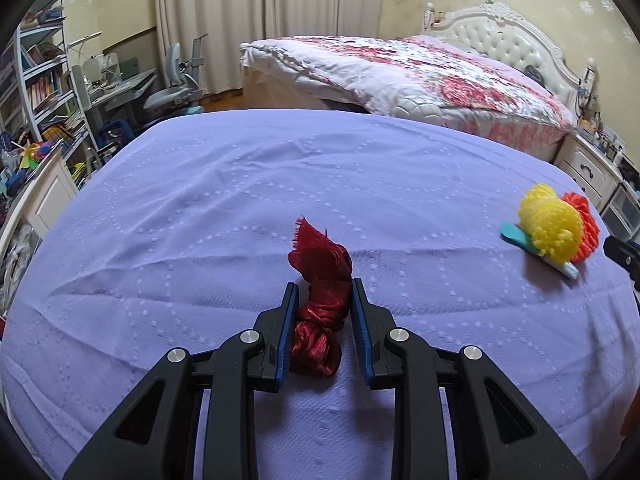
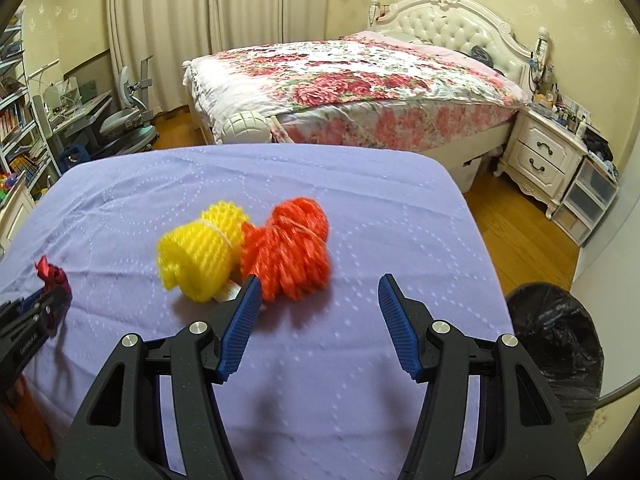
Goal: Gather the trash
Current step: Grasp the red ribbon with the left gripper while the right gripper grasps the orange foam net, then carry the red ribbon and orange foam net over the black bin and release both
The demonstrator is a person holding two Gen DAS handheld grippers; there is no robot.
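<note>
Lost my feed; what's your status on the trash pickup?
Left gripper shut on red ribbon. Right gripper open, empty, near orange net. Nothing blocking.

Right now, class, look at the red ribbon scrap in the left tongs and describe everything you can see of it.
The red ribbon scrap is dark red, shiny woven fabric, crumpled and knotted into a small bundle, with one frayed end sticking up past the fingertips. The left tongs are shut on its middle, blue pads pressing both sides. It sits over the lavender cloth; whether it touches the cloth is unclear.
</note>
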